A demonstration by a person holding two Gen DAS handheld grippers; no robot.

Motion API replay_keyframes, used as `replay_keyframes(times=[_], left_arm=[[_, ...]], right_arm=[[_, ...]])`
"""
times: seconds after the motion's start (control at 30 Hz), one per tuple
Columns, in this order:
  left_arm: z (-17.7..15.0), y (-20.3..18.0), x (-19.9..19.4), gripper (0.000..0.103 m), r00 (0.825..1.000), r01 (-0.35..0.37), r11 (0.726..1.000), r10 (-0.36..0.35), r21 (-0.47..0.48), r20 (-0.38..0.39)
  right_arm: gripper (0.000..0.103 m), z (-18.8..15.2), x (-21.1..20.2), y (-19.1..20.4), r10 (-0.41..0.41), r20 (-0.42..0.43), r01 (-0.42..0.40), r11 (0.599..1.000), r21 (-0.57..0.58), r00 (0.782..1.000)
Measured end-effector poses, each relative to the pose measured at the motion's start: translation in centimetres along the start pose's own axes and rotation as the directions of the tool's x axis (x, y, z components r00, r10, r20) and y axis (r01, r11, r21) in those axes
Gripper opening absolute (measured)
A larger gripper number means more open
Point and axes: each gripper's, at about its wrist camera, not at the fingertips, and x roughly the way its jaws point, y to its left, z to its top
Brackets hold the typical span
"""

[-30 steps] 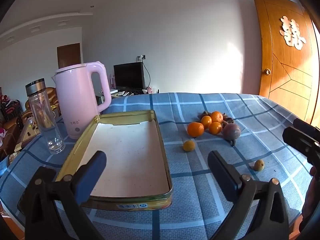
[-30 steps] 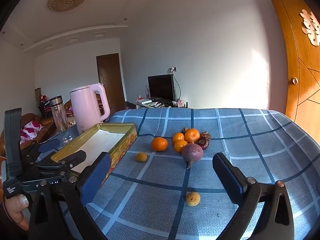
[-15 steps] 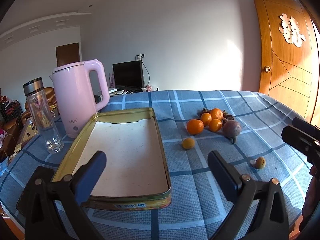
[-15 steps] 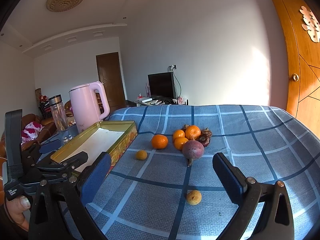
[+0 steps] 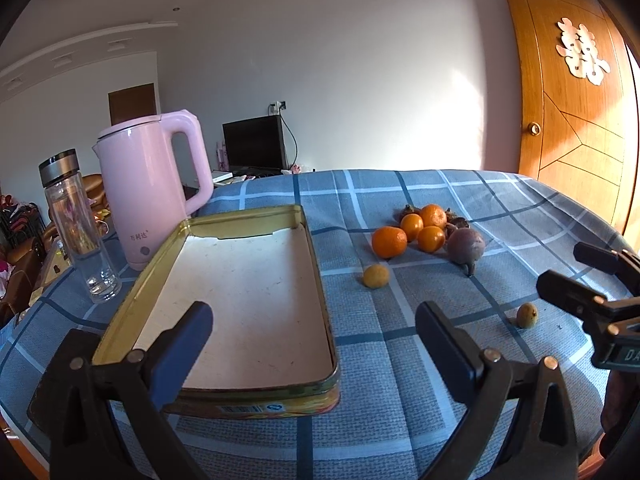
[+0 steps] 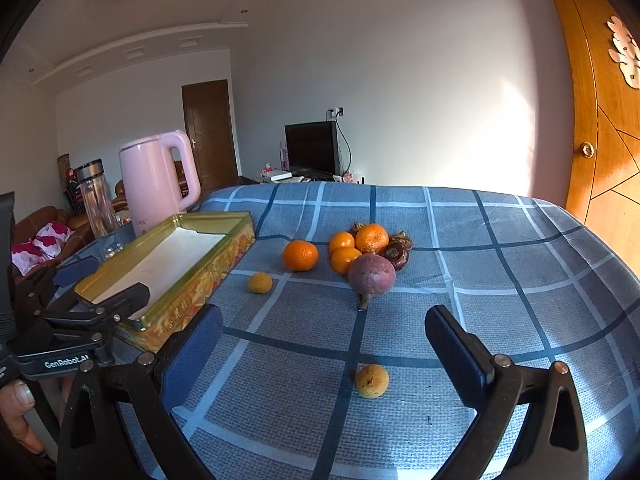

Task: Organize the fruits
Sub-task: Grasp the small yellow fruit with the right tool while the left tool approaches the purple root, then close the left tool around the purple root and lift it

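A tabletop covered in a blue checked cloth [image 5: 400, 360] fills both wrist views. The left tool [image 5: 314, 332] hovers low over the near edge with its two blue-padded fingers spread wide and nothing between them. Directly ahead of it lies a shallow rectangular gold tin tray [image 5: 320, 292] with a white floor and no fruit in it. Behind the tray's far left corner stands a pink electric kettle [image 5: 150, 184], and left of that a clear glass bottle with a metal cap [image 5: 76, 228].

The fruit lies on the cloth to the right of the tray. A cluster sits toward the far side: one larger round orange tangerine [image 6: 301, 255] slightly apart on the left, three smaller orange tangerines [image 6: 356, 246] touching one another, a few dark brown wrinkled fruits [image 6: 396, 250] tucked behind them, and a dull purple round fruit with a short stem [image 6: 371, 274] at the front. A small yellow-orange fruit [image 6: 260, 282] rests alone between the cluster and the tray.

The right tool [image 6: 324, 344] is also spread wide and holds nothing. Another small yellow-orange fruit with a brown spot [image 6: 371, 380] lies on the cloth just ahead of it, between the lines of its two fingers but untouched. A hand [image 6: 18, 412] gripping the left tool's handle shows at the right view's lower left edge.
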Motion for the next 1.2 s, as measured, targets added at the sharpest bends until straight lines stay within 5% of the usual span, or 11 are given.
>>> replay_keyframes(times=[0.17, 0.33, 0.6, 0.77, 1.0, 1.2], left_arm=[[0.5, -0.4, 0.6, 0.103, 0.999, 0.023, 1.000, -0.023, 0.007, -0.022], [2.0, -1.3, 0.9, 0.103, 0.999, 0.033, 0.999, -0.032, 0.037, -0.017], [4.2, -3.5, 2.3, 0.103, 0.997, 0.069, 0.996, -0.066, 0.062, -0.049], [6.0, -5.4, 3.3, 0.103, 0.990, 0.119, 0.990, -0.112, 0.079, -0.079], [8.4, -9.8, 6.8, 0.101, 0.983, 0.159, 0.981, -0.146, 0.111, -0.112], [8.1, -13.5, 11.9, 0.089, 0.956, 0.213, 0.972, -0.185, 0.103, -0.226]], right_arm=[[0.069, -0.6, 2.7, -1.0, -0.030, -0.111, 0.026, 0.999, -0.032, 0.993], [0.063, -0.9, 3.9, -2.3, -0.040, -0.214, 0.038, 0.999, -0.012, 0.976], [0.028, -2.0, 6.2, -2.8, 0.013, -0.352, -0.011, 1.000, 0.006, 0.936], [0.027, -1.1, 5.9, -3.7, 0.030, -0.320, -0.023, 0.999, 0.025, 0.947], [0.027, 3.0, 5.7, -7.2, -0.083, -0.214, 0.094, 0.994, 0.046, 0.973], [0.027, 4.2, 7.0, -10.7, -0.139, -0.189, 0.163, 0.980, 0.118, 0.972]])
